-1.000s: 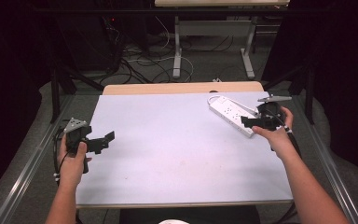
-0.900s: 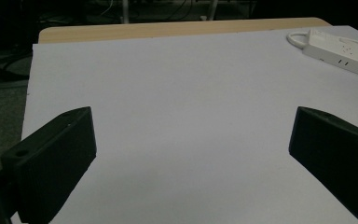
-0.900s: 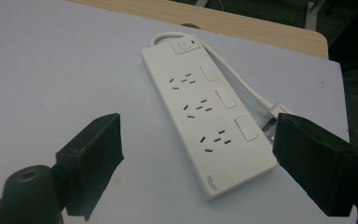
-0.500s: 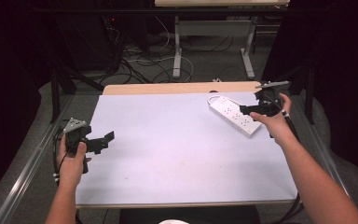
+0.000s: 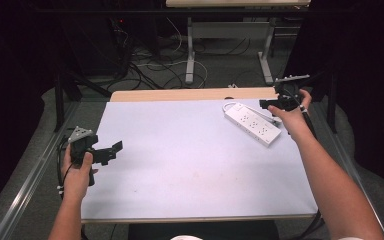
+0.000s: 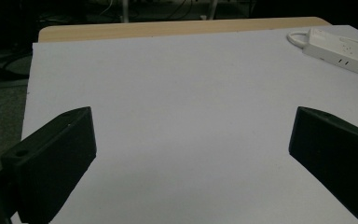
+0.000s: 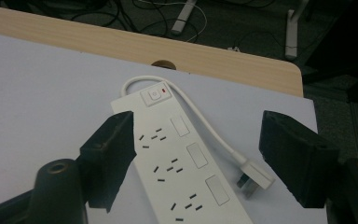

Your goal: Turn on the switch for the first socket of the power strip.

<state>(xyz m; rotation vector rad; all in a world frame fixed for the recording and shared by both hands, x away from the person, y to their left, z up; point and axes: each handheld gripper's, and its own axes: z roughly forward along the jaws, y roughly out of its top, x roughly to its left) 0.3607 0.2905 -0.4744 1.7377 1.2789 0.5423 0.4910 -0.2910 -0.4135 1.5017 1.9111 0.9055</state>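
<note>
A white power strip [image 5: 252,124] lies slantwise at the far right of the white table top [image 5: 190,170]. Its short white cable loops round to a plug [image 7: 254,179] that rests beside it. The strip's switch [image 7: 154,94] is at its far end. My right gripper [image 5: 270,103] hovers open over the strip's far end, and the strip [image 7: 182,158] lies below and between its jaws, untouched. My left gripper [image 5: 111,152] is held open above the table's left edge, nothing between its jaws. From there the strip [image 6: 340,46] is seen far off.
A bare wooden band [image 5: 180,94] runs along the table's far edge, with a cable hole [image 7: 164,64] in it. Beyond it are a dark floor, loose cables [image 5: 150,65] and the metal legs of another table [image 5: 191,47].
My right gripper has moved away from me, from the strip's near side to above its far end. The left gripper has stayed where it was.
</note>
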